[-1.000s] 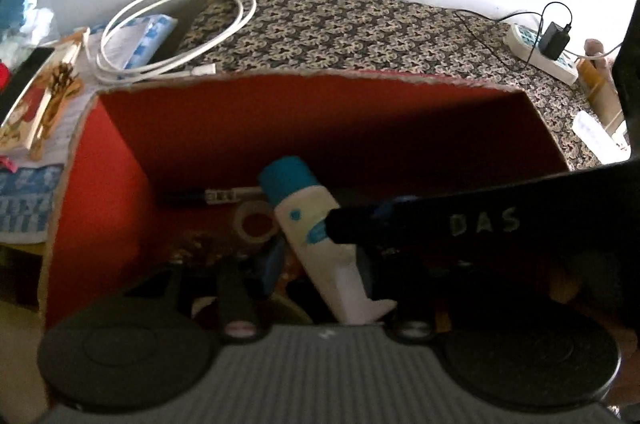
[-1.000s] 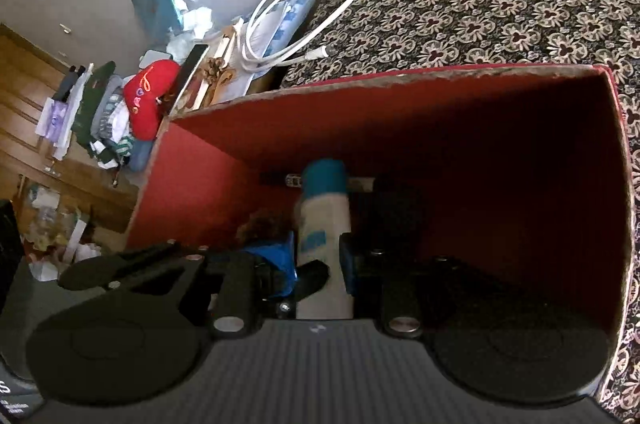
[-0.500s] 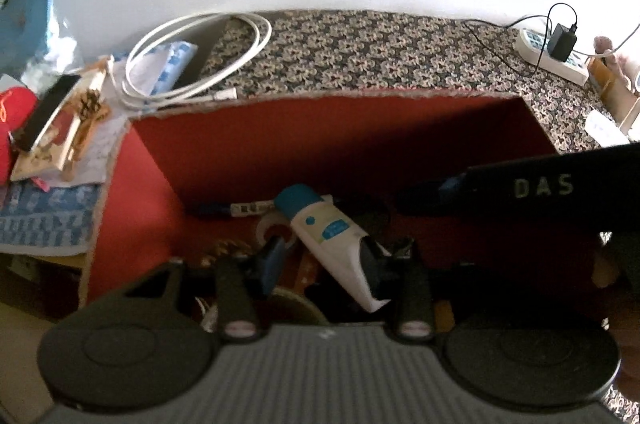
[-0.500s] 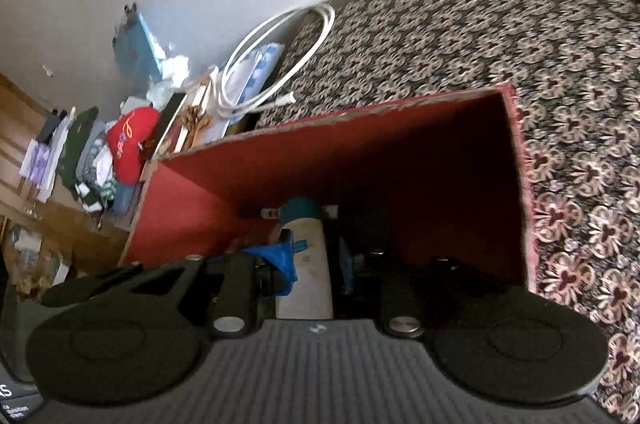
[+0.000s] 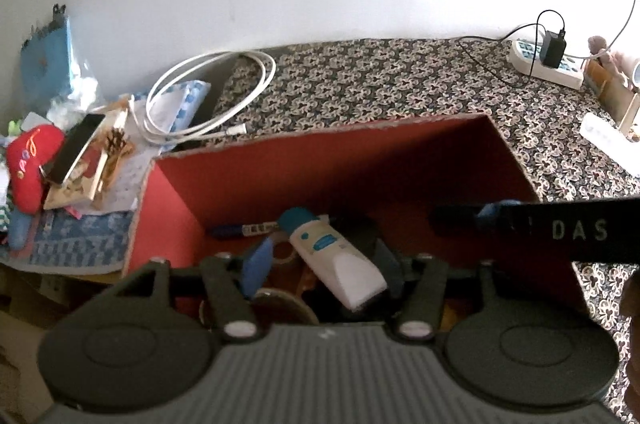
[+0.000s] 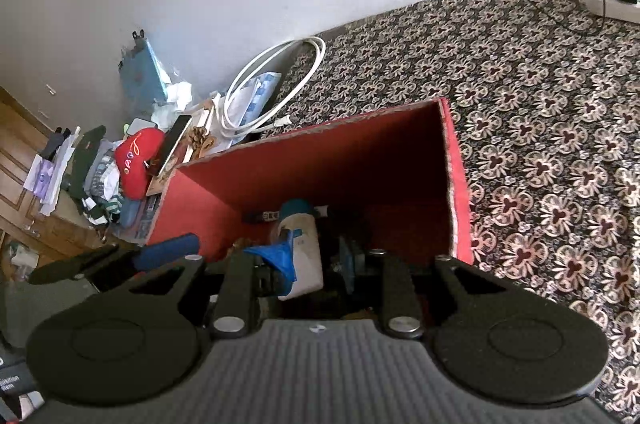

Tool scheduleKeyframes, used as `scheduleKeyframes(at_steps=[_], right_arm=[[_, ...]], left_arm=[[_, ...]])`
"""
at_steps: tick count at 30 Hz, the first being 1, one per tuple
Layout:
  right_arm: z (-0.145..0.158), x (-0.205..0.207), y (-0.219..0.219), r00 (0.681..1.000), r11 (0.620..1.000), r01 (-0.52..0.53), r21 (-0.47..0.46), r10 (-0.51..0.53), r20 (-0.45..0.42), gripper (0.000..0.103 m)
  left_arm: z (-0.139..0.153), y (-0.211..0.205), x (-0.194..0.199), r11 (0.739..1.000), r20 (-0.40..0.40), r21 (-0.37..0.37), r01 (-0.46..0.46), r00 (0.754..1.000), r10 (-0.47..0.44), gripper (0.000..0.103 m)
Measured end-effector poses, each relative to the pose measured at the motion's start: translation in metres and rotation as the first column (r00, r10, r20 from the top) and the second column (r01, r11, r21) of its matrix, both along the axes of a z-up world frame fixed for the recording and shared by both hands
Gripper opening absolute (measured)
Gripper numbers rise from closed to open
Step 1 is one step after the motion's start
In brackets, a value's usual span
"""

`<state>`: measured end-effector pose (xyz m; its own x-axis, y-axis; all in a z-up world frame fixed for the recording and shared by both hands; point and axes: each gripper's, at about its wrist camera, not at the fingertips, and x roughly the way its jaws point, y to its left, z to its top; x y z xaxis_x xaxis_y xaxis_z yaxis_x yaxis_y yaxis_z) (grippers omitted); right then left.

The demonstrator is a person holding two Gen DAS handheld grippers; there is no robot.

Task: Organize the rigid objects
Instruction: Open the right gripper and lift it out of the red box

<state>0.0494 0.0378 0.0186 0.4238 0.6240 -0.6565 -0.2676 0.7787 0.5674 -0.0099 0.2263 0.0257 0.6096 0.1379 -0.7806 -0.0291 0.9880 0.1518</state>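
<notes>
Below both grippers sits a red box (image 5: 256,183), open at the top, on a floral-patterned cloth (image 5: 392,79). Inside it a white bottle (image 5: 336,260) with a blue cap lies on its side, cap toward the far wall, beside a marker (image 5: 244,230) and a tape roll (image 5: 285,251). Left gripper (image 5: 320,264) hovers above the box, jaws spread, nothing between them. Right gripper (image 6: 316,256) likewise hangs over the near edge, jaws parted and empty. A coiled white cable (image 5: 208,95) lies far left of the box; a power strip (image 5: 548,63) sits far right.

Bottle (image 5: 334,256) and pen (image 5: 244,230) inside box (image 5: 344,159) on bedspread (image 5: 400,79)
</notes>
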Motion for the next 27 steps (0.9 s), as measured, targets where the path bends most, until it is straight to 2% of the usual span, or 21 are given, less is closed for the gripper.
scheduleKeyframes(at_steps=[13, 22, 27], right_arm=[[0.015, -0.019, -0.038, 0.998, 1.000, -0.001, 0.030, -0.001, 0.059, 0.009], [0.021, -0.033, -0.067, 0.996, 1.000, -0.010, 0.015, 0.009, 0.094, 0.009], [0.018, -0.039, -0.086, 0.996, 1.000, -0.019, 0.019, 0.017, 0.086, 0.009]], left_arm=[[0.010, -0.036, -0.014, 0.999, 0.018, 0.047, -0.021, 1.000, 0.020, 0.061], [0.015, -0.071, -0.023, 0.997, 0.018, 0.072, -0.027, 1.000, 0.026, 0.062], [0.014, -0.094, -0.025, 0.997, 0.012, 0.078, -0.019, 1.000, 0.018, 0.063]])
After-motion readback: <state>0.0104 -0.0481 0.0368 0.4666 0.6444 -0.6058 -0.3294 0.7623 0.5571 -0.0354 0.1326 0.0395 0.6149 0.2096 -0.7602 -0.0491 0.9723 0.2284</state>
